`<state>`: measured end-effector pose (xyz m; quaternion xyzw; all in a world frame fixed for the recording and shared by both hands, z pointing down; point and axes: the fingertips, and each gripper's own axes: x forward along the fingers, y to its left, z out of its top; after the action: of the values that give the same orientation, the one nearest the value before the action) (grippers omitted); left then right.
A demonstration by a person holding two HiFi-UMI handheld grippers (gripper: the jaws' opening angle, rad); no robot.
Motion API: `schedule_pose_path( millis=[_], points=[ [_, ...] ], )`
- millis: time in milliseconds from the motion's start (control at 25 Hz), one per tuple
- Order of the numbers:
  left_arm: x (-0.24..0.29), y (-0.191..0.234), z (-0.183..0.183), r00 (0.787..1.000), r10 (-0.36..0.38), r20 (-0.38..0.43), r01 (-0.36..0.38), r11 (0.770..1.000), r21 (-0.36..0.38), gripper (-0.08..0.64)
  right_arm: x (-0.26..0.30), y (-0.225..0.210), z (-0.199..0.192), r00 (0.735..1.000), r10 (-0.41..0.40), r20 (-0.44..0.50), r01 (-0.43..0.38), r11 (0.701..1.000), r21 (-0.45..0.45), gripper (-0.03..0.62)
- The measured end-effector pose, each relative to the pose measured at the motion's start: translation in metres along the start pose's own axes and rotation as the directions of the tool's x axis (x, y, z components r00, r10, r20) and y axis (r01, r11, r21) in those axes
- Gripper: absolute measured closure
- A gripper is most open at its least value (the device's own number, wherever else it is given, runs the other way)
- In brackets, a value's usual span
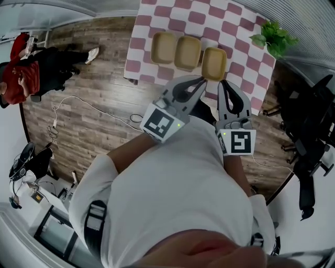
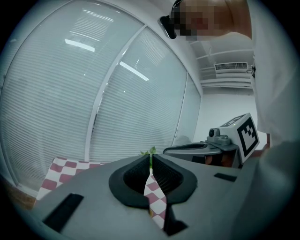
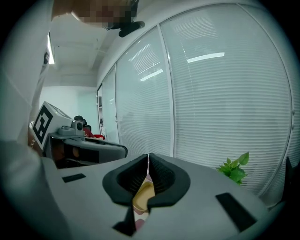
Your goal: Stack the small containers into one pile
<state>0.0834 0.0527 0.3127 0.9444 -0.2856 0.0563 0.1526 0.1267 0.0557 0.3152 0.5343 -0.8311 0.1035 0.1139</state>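
Observation:
Three tan containers stand in a row on the red-and-white checked table (image 1: pixel 157 15): one at the left (image 1: pixel 163 47), one in the middle (image 1: pixel 187 52), one at the right (image 1: pixel 214 63). My left gripper (image 1: pixel 202 79) hangs just short of the table's near edge, shut and empty, its tip near the right container. My right gripper (image 1: pixel 222 84) is beside it, also shut and empty. In the left gripper view the fingertips (image 2: pixel 150 157) meet, with checked cloth (image 2: pixel 155 194) showing below them. In the right gripper view a tan container (image 3: pixel 143 193) shows through the gap under the shut gripper (image 3: pixel 148 158).
A green plant (image 1: pixel 275 35) stands at the table's far right corner. A person in red (image 1: pixel 21 73) sits at the far left. Black office chairs (image 1: pixel 309 131) are on the right. A cable (image 1: pixel 78 104) lies on the wooden floor. Blinds fill the wall behind the table.

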Motion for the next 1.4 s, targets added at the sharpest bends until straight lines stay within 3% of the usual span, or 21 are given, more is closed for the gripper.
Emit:
schedule_pose_path(
  millis=[440, 560, 760, 1400],
  points=[
    [0.037, 0.013, -0.044, 0.998, 0.014, -0.065, -0.014, 1.000, 0.007, 0.515, 0.017, -0.037, -0.041, 0.997, -0.006, -0.077, 0.006, 1.000, -0.002, 0.552],
    [0.048, 0.019, -0.065, 0.994, 0.024, -0.104, -0.024, 1.000, 0.006, 0.515, 0.023, -0.052, -0.062, 0.993, -0.025, -0.115, 0.026, 1.000, 0.003, 0.501],
    [0.062, 0.030, -0.101, 0.986, 0.046, -0.163, -0.046, 0.999, 0.001, 0.515, 0.034, -0.069, -0.105, 0.983, -0.039, -0.179, 0.040, 0.999, 0.001, 0.492],
    [0.098, 0.064, -0.227, 0.936, 0.121, -0.332, -0.134, 0.991, -0.019, 0.516, 0.082, -0.107, -0.266, 0.910, -0.095, -0.405, 0.135, 0.988, 0.071, 0.448]
  ],
)
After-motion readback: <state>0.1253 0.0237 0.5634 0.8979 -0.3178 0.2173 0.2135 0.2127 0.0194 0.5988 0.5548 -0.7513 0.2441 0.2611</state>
